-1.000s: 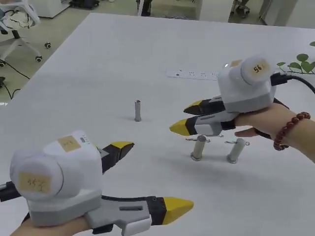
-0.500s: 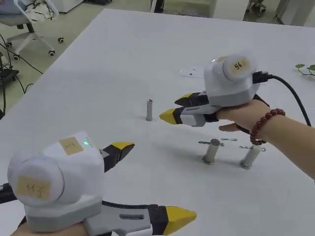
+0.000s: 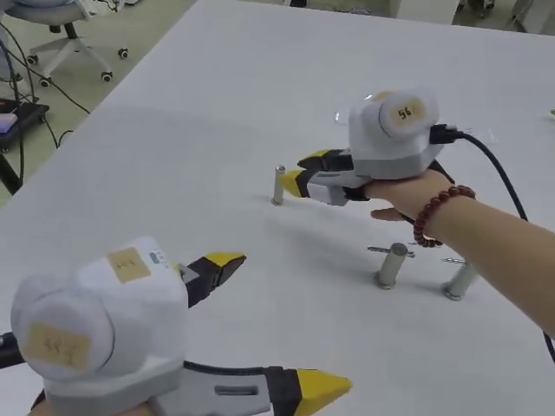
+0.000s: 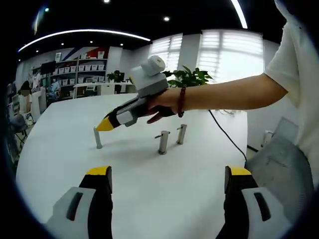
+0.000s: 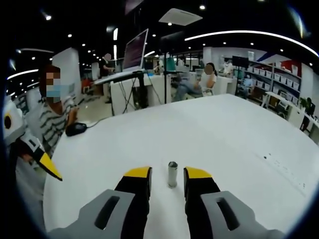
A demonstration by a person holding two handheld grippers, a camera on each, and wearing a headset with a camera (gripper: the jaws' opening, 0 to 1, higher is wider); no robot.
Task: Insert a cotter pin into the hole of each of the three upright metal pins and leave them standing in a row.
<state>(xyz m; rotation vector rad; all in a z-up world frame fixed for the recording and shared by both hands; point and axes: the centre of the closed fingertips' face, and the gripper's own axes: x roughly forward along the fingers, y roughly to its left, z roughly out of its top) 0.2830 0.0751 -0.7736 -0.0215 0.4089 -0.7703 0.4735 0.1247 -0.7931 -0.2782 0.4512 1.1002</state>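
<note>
Pointing at bare upright pin [image 5: 172, 174] just ahead of its tips, right claw [image 3: 303, 170] narrow, empty. Left claw [image 3: 273, 321] wide, empty, well back. First cottered pin [image 3: 392, 264], second cottered pin [image 3: 460, 279] behind right claw.

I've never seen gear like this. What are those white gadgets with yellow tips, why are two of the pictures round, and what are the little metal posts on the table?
There is no robot: a person holds a white hand tool in each hand, each ending in a black, yellow-tipped two-finger claw. The head view comes from a headset camera; the round views come from a camera riding on each tool. On the white table stand three short silver metal pins. The middle pin and the end pin each carry a thin cotter pin through the top; the bare pin stands apart. The right claw is open and points at the bare pin. The left claw is open too, nearer the person. Neither holds anything.
</note>
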